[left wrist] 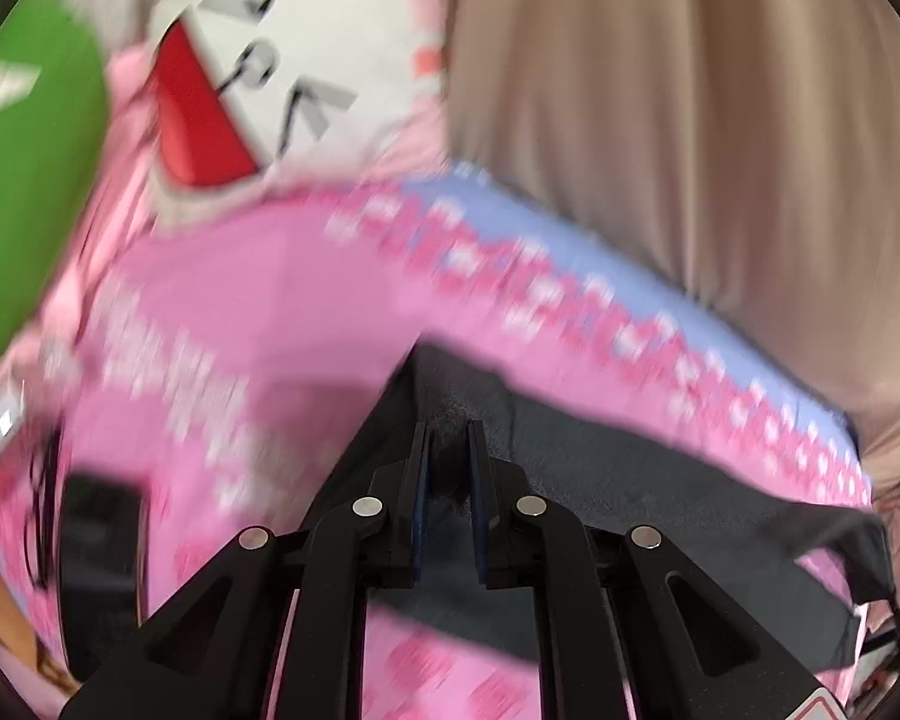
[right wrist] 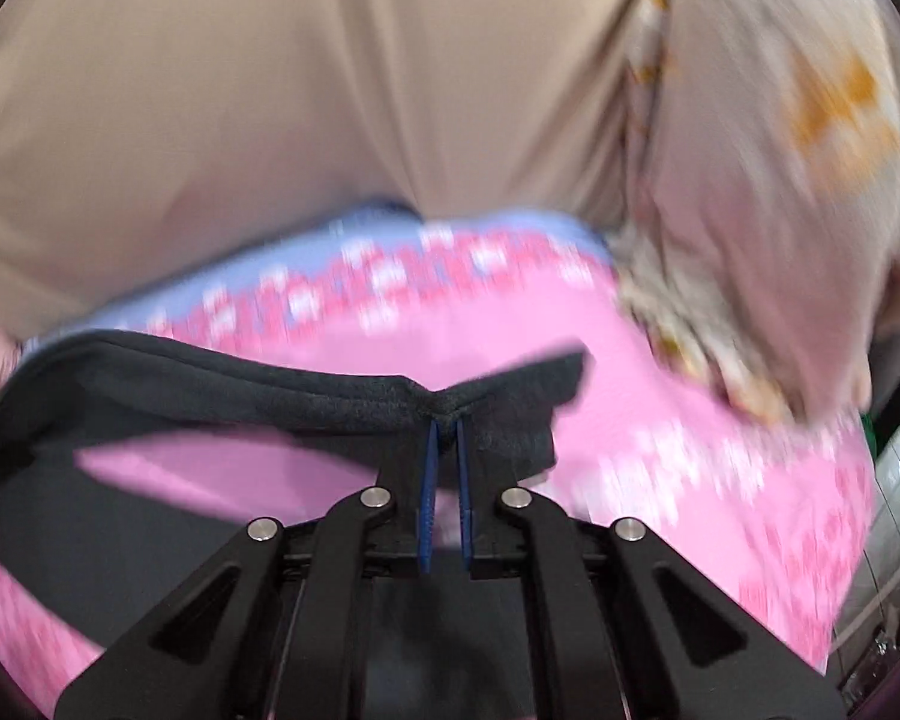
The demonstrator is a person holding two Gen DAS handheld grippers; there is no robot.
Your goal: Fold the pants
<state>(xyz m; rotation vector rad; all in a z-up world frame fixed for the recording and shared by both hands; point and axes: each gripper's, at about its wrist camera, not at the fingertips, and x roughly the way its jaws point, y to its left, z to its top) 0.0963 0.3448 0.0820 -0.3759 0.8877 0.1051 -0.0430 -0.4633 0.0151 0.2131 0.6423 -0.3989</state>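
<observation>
So far: fold barely begun.
Left gripper (left wrist: 450, 456): clenched on pants (left wrist: 660, 480) edge, cloth trailing toward 3 o'clock.
Right gripper (right wrist: 447, 450): pinching the pants (right wrist: 210, 384) hem, cloth running toward 9 o'clock.
Pants: lifted over the pink sheet (right wrist: 660, 372).
Left: every fold, judging by loose cloth.

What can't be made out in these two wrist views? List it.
- Dark grey fabric pants: full shape cut off by the left gripper and the left view's lower edge.
- Pink patterned bedsheet: print smeared by motion blur, right view.
- Black rectangular object: too blurred to identify, left view.
- Right gripper: pants beneath it hidden.
</observation>
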